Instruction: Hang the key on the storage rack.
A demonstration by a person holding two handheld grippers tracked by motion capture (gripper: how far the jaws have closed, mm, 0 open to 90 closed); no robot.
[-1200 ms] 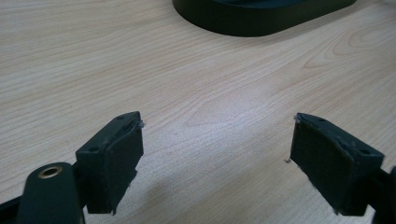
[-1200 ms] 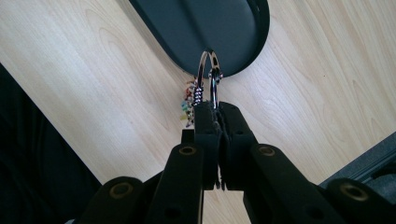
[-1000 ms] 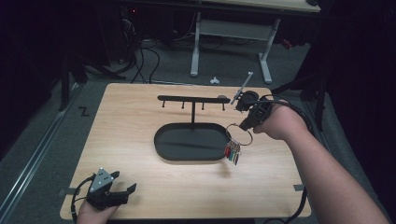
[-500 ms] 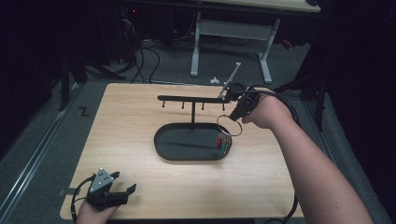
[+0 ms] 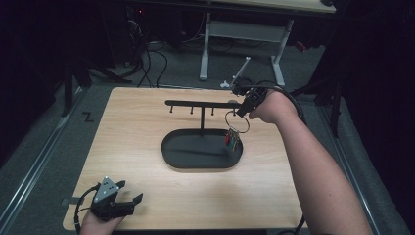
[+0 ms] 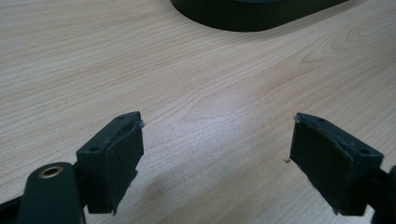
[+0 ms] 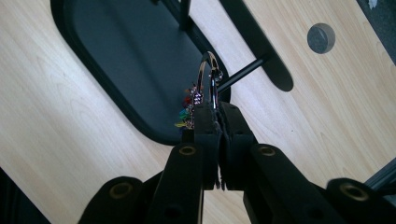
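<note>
R gripper [image 7: 215, 122]: jaws clamped on key ring [image 7: 208, 77], by rack [image 5: 201, 104] end. L gripper [image 6: 215, 144]: jaws wide, empty, on table [image 5: 137, 127].

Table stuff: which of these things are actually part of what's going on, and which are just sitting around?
In use:
- right tool, shut on the key ring
- coloured tags hanging from that ring
- black stand with pegs and tray base

Just around:
- left tool, open, resting on the table
- white desk frame behind
- floor cables

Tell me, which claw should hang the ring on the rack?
Probably the right claw: it already grips the ring beside the rack. The left claw sits open at the table's near corner.
</note>
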